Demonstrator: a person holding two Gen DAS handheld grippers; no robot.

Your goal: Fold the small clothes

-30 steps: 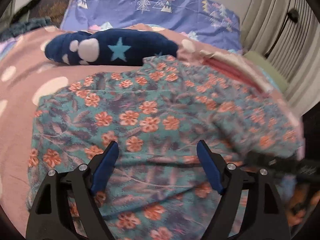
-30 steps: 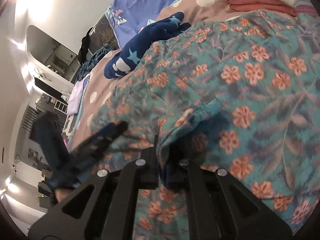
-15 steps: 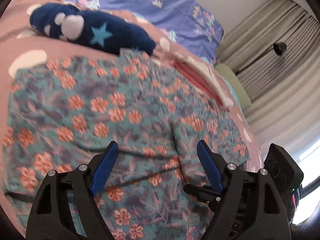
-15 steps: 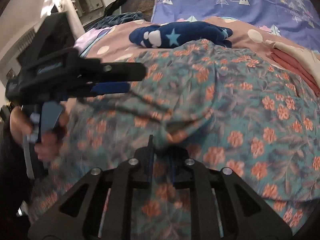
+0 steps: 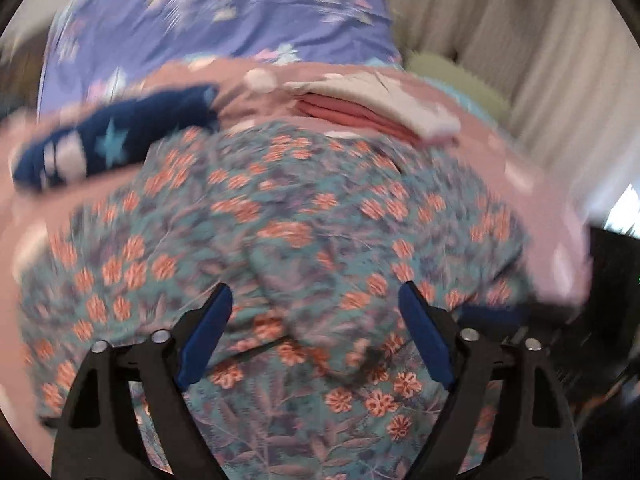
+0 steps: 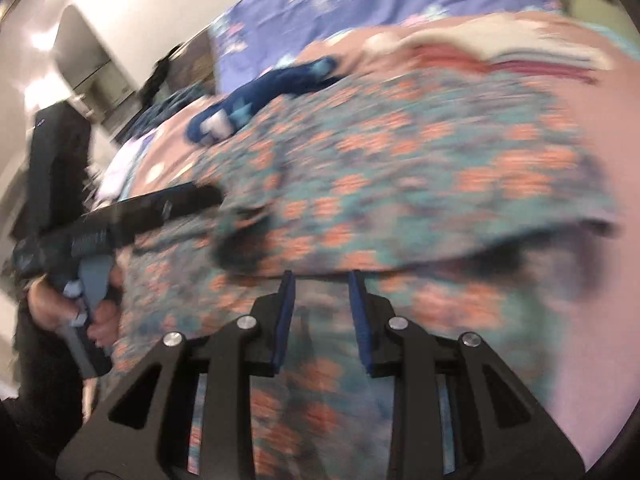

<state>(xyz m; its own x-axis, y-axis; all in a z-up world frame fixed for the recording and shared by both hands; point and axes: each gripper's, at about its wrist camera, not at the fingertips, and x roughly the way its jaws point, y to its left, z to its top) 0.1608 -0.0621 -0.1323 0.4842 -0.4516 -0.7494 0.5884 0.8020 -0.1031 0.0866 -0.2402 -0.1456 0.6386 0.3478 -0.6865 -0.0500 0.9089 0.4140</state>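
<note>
A teal garment with orange flowers (image 5: 304, 216) lies spread over the pink bedspread (image 5: 532, 216), with a fold running down its middle. My left gripper (image 5: 316, 312) hovers over its near part, jaws wide and still opening, nothing between the blue pads. In the right wrist view the same floral garment (image 6: 400, 184) fills the middle. My right gripper (image 6: 322, 300) is just above it, jaws opening, pads apart with no cloth pinched. At the left of that view one black finger (image 6: 176, 204) of the left gripper shows, held by a hand (image 6: 96, 320). Both views are blurred.
A navy garment with a pale star (image 5: 108, 148) lies beyond the floral one. A stack of folded pink and cream clothes (image 5: 360, 112) sits at the back right. A purple patterned pillow (image 5: 224, 24) lies behind, with curtains (image 5: 520, 60) to the right.
My right gripper has let go of the fold of floral cloth it pinched, and its jaws now stand apart. Both grippers have swung and drawn back over the garment.
</note>
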